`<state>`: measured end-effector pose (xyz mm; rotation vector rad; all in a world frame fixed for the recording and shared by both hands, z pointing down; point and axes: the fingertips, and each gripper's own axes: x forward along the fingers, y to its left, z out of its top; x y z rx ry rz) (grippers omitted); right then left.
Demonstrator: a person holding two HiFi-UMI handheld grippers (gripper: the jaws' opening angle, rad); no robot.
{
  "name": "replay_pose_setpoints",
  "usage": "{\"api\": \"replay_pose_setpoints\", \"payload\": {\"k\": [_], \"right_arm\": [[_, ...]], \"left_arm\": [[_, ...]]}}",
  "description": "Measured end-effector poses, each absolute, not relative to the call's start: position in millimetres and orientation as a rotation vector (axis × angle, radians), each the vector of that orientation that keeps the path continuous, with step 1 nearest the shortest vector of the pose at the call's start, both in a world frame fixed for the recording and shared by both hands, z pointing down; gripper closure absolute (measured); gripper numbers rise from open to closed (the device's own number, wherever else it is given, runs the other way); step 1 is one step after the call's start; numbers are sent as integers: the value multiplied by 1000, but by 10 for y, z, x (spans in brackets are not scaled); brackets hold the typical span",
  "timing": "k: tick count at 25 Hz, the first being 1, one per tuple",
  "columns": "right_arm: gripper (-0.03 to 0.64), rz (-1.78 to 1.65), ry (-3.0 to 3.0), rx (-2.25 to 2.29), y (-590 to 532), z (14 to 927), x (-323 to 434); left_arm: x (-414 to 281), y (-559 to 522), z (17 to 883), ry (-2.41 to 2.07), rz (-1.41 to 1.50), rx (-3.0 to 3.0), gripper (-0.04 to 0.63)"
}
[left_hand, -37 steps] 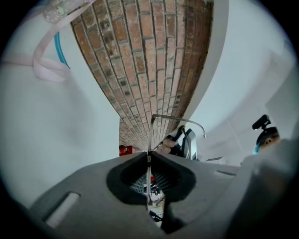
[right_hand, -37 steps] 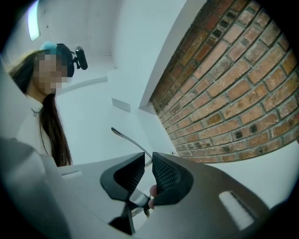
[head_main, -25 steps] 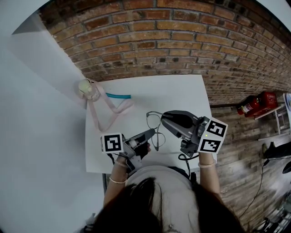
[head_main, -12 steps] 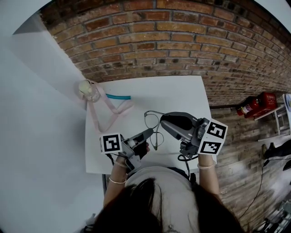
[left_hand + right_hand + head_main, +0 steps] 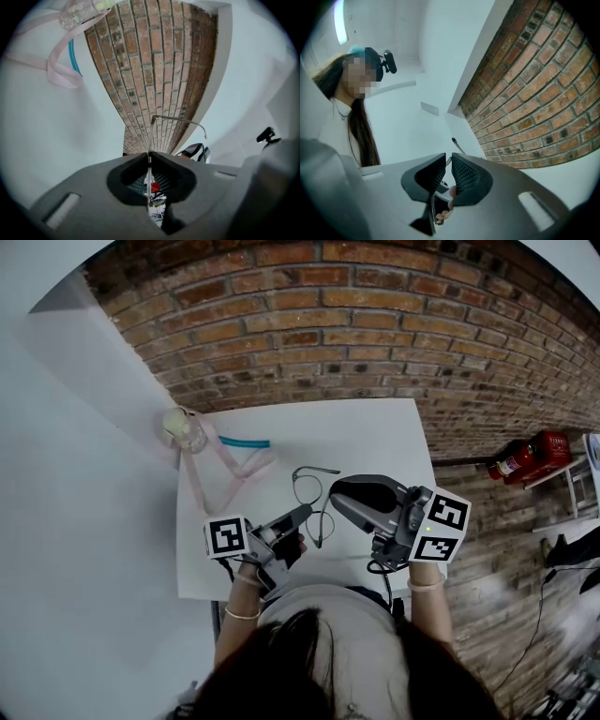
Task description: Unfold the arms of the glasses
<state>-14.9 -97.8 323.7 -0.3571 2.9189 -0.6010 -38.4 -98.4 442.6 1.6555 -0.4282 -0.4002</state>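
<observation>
Thin wire-framed glasses (image 5: 307, 489) hang just above the white table (image 5: 375, 432), between my two grippers. My left gripper (image 5: 305, 513) is shut on the frame; in the left gripper view (image 5: 149, 157) the wire runs straight through the closed jaws. From there one arm of the glasses (image 5: 178, 121) sticks out to the right. My right gripper (image 5: 335, 491) comes in from the right. In the right gripper view (image 5: 448, 164) the jaws stand almost together, and a thin glasses arm (image 5: 456, 143) passes through the narrow gap and pokes out beyond.
A clear bottle (image 5: 183, 426) with a pink strap (image 5: 222, 474) sits at the table's far left corner, with a teal stick (image 5: 244, 439) beside it. A brick wall (image 5: 356, 334) runs behind. A red extinguisher (image 5: 527, 455) lies on the floor to the right.
The glasses have shifted left and turned. One arm now stands out flat toward the wall, and my right gripper has dropped slightly toward me.
</observation>
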Motion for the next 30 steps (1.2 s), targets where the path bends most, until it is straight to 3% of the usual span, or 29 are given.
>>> {"api": "replay_pose_setpoints", "payload": {"k": [30], "right_arm": [[577, -572, 2927, -257, -810, 3153, -165]], "left_arm": [[-437, -1018, 4466, -466, -416, 1636, 572]]}}
